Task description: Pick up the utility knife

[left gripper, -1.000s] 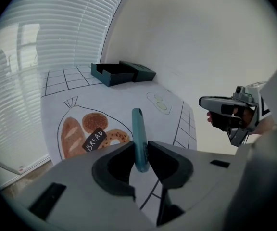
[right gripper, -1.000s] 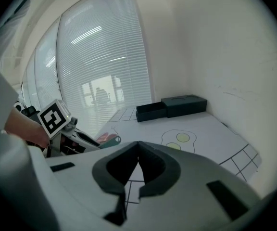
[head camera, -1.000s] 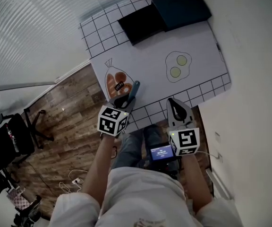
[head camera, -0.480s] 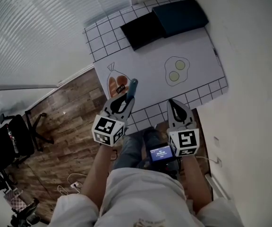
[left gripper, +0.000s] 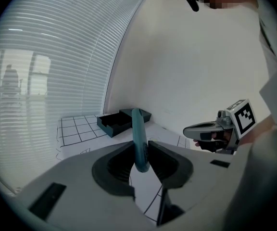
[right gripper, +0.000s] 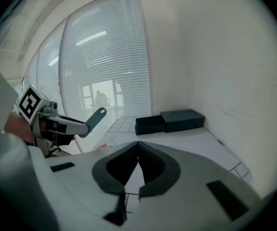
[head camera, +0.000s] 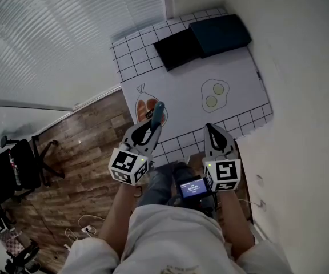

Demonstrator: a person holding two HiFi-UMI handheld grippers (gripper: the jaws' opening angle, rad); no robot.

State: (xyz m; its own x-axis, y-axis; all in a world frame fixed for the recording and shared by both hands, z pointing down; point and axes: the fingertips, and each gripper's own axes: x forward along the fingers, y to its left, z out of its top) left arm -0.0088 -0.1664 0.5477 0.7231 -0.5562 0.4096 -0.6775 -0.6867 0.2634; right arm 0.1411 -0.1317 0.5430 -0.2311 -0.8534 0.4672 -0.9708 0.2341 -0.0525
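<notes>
A wide window covered by pale blinds (head camera: pixel 56 33) is seen at the left of the head view, with a wooden floor (head camera: pixel 79 147) below it. A white table mat (head camera: pixel 233 67), edged with a black grid, is laid out against the wall. At its far end, two dark boxes are set side by side and touching: a black open tray (head camera: pixel 177 48) and a dark blue box (head camera: pixel 220 33). Both grippers are held over the near edge of the mat. The left gripper (head camera: pixel 152 124) is clenched on the utility knife (head camera: pixel 159 112), and in the left gripper view its jaws (left gripper: pixel 141 153) are seen pressed on either side of the teal handle (left gripper: pixel 138 138) (the handle juts up and forward past the jaw tips, clear of the mat). The right gripper (head camera: pixel 213 131) is held just beside it, and its jaws (right gripper: pixel 138 162) are seen brought together with nothing between them. Two drawings are printed on the mat: a fried egg outline (head camera: pixel 215 93) and a bag with orange contents (head camera: pixel 146 104), the latter lying below the knife.
</notes>
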